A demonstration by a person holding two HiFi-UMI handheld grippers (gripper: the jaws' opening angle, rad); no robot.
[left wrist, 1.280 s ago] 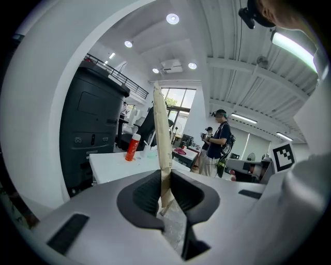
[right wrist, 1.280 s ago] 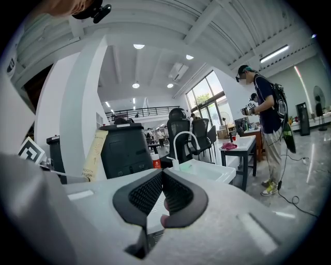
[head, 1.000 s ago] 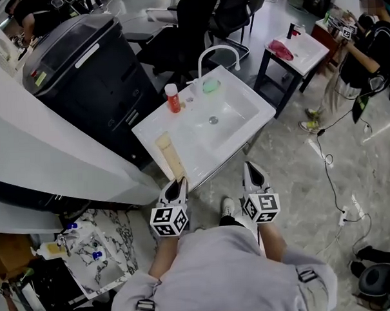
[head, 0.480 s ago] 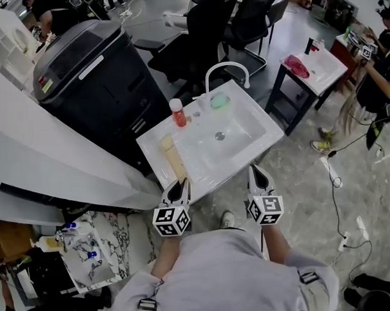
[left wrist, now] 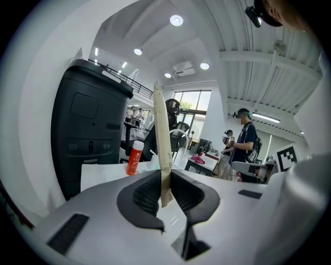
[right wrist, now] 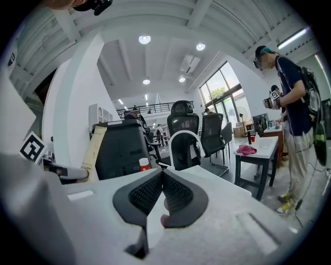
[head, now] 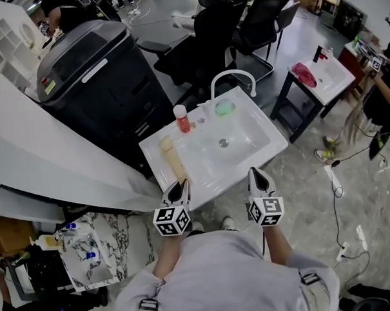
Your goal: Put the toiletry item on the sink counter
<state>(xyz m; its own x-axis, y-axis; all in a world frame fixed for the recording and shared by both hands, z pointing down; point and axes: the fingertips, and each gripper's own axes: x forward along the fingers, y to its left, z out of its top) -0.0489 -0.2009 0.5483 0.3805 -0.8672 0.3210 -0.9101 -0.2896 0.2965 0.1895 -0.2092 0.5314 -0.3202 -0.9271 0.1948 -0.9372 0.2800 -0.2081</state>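
1. The left gripper (head: 181, 184) stays clamped on the crimped tail of the toothpaste tube (head: 172, 158), as it was a second ago.
2. The tube still stretches over the left strip of the sink counter (head: 151, 146), short of the red bottle (head: 181, 118); I cannot tell whether it rests there.
3. Little has shifted, so letting go looks like the remaining step.
4. The right gripper (head: 256, 176) hangs alongside, jaws together and empty.

Head view, lower centre: my left gripper (head: 181, 184) hides the near end of the tan packet (head: 172, 158). Its print is too small to read. Right edge: a person (head: 383, 93) is cut off.
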